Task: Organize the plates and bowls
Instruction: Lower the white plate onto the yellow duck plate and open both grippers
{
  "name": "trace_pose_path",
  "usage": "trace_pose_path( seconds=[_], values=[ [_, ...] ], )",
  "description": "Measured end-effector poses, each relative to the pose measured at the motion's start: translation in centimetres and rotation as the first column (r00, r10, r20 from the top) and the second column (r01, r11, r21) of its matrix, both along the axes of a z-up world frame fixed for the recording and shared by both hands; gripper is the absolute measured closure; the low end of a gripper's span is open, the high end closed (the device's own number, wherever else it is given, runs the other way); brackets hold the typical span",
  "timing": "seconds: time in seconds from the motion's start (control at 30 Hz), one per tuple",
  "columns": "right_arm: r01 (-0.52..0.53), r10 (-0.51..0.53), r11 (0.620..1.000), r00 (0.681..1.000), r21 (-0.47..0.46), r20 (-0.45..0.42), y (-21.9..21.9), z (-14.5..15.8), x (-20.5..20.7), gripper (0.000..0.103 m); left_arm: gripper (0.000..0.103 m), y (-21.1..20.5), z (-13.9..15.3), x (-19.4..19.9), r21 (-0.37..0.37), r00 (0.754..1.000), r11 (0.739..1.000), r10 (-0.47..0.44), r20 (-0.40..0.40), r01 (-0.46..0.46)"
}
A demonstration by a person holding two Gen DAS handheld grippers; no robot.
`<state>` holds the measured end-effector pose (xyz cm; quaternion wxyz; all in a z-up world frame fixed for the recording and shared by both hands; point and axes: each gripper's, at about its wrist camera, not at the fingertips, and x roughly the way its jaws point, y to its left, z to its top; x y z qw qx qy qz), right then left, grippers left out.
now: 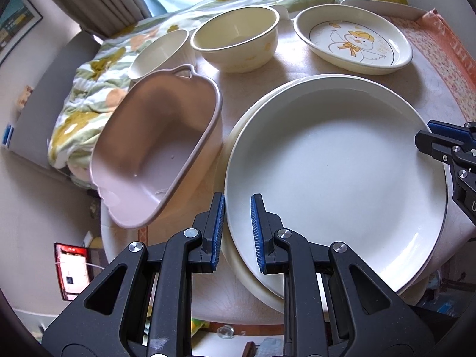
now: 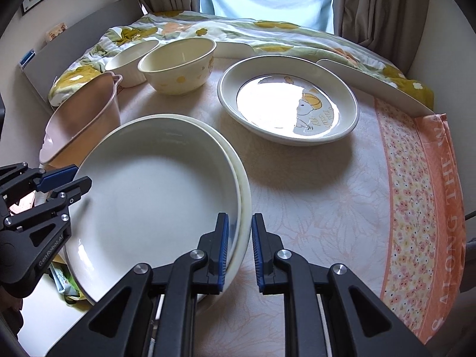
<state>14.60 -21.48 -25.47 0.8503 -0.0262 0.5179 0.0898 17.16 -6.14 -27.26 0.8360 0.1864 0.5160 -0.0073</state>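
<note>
Gripping the white plate by opposite rims: left gripper and right gripper both nearly closed on it, lying atop a cream plate at the table's near-left edge.

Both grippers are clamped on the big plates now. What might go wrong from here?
1. The left gripper and right gripper pinch two stacked white plates only at opposite rims; the lower could slide out if tilted.
2. The stack appears to overhang the table's near edge, so a slip may drop it.
3. The pink tub sits close beside the stack and could get knocked.
</note>
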Motion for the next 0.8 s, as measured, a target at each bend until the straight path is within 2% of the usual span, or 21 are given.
trace_pose_path(
  seconds=[0.2,0.33,0.5,0.53,0.57,0.6,0.63,0.67,0.7,0.8],
  values=[
    [0.014,-0.014,1.000,1.000,0.005,-0.001,0.0,0.0,-0.1,0.089,0.087,0.3,0.2,-0.1,-0.023,1.000,1.000,0.003,-0.003,-0.003],
    [0.037,-0.037,0.998,0.999,0.055,0.011,-0.8,1.2,-0.2,0.089,0.087,0.4,2.6,-0.3,-0.064,0.999,0.998,0.002,0.036,0.001],
    [0.080,-0.088,0.986,0.995,0.147,0.049,-3.3,5.2,0.0,0.089,0.087,0.6,7.7,0.7,-0.233,0.997,0.973,0.016,0.078,0.002],
    [0.087,-0.097,0.983,0.994,0.161,0.055,-3.8,5.9,0.0,0.089,0.080,0.5,8.7,1.1,-0.265,0.996,0.964,0.017,0.085,0.006],
    [0.092,-0.105,0.980,0.992,0.179,0.063,-4.5,6.8,0.2,0.084,0.071,0.4,9.6,1.6,-0.296,0.995,0.955,0.014,0.096,0.015],
    [0.095,-0.110,0.977,0.992,0.190,0.068,-5.1,7.4,0.4,0.077,0.036,0.1,10.4,2.1,-0.317,0.994,0.948,0.009,0.110,0.027],
    [0.098,-0.114,0.975,0.991,0.199,0.072,-5.8,8.0,0.7,0.049,0.001,-0.3,11.1,2.7,-0.326,0.992,0.945,0.009,0.127,0.033],
    [0.097,-0.115,0.973,0.990,0.209,0.076,-6.4,8.5,1.1,0.014,0.001,-0.6,11.9,3.2,-0.337,0.987,0.941,0.013,0.158,0.042],
    [0.095,-0.115,0.971,0.990,0.220,0.082,-7.0,8.8,1.5,0.003,0.001,-1.1,12.6,3.6,-0.360,0.983,0.931,0.010,0.181,0.056],
    [0.077,-0.103,0.970,0.989,0.232,0.105,-9.0,9.3,3.1,0.000,0.001,-2.0,12.8,6.3,-0.436,0.991,0.899,0.017,0.134,0.044]
  ],
)
